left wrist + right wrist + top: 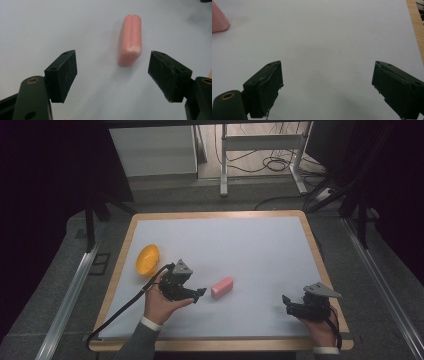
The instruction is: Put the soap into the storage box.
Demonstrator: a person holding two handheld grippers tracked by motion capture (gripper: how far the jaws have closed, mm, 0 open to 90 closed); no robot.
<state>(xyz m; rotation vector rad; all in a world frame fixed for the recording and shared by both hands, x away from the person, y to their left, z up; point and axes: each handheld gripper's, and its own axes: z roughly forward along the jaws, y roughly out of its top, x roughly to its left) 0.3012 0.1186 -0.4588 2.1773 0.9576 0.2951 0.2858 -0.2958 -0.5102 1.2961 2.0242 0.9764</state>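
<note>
Pink soap bar point(130, 40) lay on the white table sheet point(250, 250), just ahead of your left gripper point(112, 72), whose jaws stood wide and empty. Your right gripper point(327, 87), well apart, gaped equally empty. An orange bowl point(147, 258) sat left.

High view: fixed above the near edge, looking forward and down over the whole white-topped table point(250, 245) to the floor beyond.
Left gripper view: low and close to the surface, looking along open jaws at the pink block point(130, 40).
Right gripper view: equally low, facing bare white surface, the table's wooden edge at right.
Shared: the pink block point(222, 287) appears from above and at the right gripper view's far-left corner point(218, 21).
</note>
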